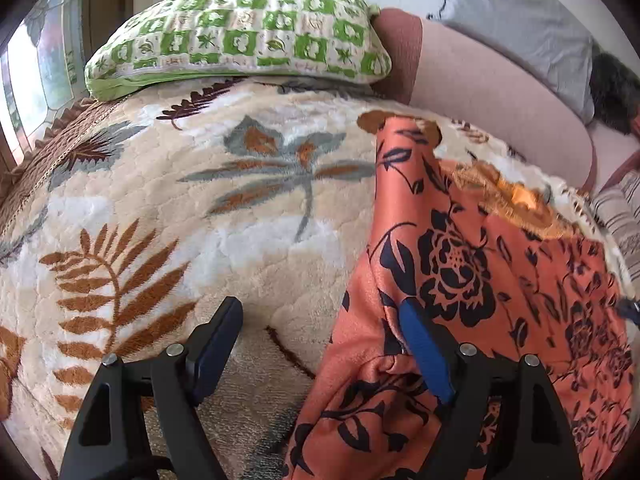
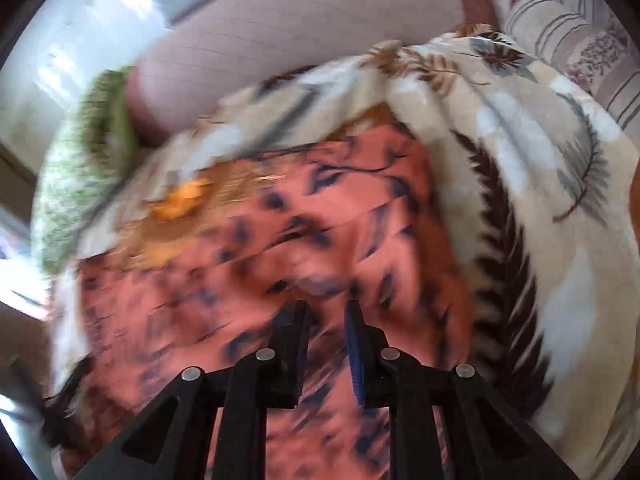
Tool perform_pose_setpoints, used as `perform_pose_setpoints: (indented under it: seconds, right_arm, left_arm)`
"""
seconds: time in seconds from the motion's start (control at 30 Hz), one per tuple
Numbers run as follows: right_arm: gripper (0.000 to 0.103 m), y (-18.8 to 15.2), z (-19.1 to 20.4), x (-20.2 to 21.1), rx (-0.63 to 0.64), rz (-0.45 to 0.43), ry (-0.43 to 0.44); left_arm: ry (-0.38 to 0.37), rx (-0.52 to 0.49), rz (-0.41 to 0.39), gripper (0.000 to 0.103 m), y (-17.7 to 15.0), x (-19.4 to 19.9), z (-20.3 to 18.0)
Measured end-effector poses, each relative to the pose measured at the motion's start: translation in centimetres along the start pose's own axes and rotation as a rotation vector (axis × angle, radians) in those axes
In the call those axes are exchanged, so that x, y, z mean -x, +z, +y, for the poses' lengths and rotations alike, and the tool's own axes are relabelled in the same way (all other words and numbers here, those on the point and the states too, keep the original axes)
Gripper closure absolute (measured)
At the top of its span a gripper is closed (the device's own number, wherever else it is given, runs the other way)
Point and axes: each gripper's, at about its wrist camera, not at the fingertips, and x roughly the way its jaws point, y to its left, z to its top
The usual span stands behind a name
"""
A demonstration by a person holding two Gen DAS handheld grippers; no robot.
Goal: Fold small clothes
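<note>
Setting: a bed covered by a plush leaf-print blanket (image 1: 248,240), with a green checked pillow (image 1: 240,28) at the far end and a grey pillow (image 1: 516,28) beyond it.

Garment: the orange cloth with black flowers (image 1: 480,264) lies spread on the right half of the blanket; its near-left corner is bunched and puckered right at my left gripper.

Left gripper (image 1: 320,332): jaws wide. 1 finger sits on bare blanket, the other rests on the cloth's left edge. Nothing is pinched.

Right gripper (image 2: 328,320): jaws narrow, with only a slim gap between them, hovering over the middle of the cloth (image 2: 280,240). The view is blurred, and I see no fabric between the pads, so I judge it empty.

Step in hand: I read this as lining up to take hold of the cloth for a fold.

Doing it well: I should close the left jaws on the puckered corner so both layers are caught, and keep the plush blanket out of the pinch.

Right side: I should open wider before going down, and take an edge rather than the flat middle.

Risk: thin, slippery-looking fabric may slide out of a shallow pinch.
</note>
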Motion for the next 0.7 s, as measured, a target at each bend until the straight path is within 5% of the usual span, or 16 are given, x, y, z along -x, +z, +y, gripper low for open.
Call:
perform_pose_setpoints:
  seconds: [0.17,0.37,0.6,0.7]
  right_arm:
    - [0.082,-6.2,0.3,5.8,0.072,-0.035,0.085]
    - [0.082,-12.3,-1.9,8.4,0.111,-0.023,0.084]
    - [0.081,-16.7,-0.6,8.3,0.151,0.040,0.122]
    - [0.081,-17.6,-0.3,7.0,0.151,0.087,0.121]
  left_arm:
    - [-0.002,-0.002,-0.124,0.022,-0.8,3.3,-0.2]
    - [-0.051,-0.156,-0.222,0.021,-5.1,10.1,-2.9]
    - [-0.125,-0.206,-0.051,0.020,-11.7,12.0,-5.8]
    - [-0.091,-0.246,0.011,0.020,-13.2,11.2,-7.5]
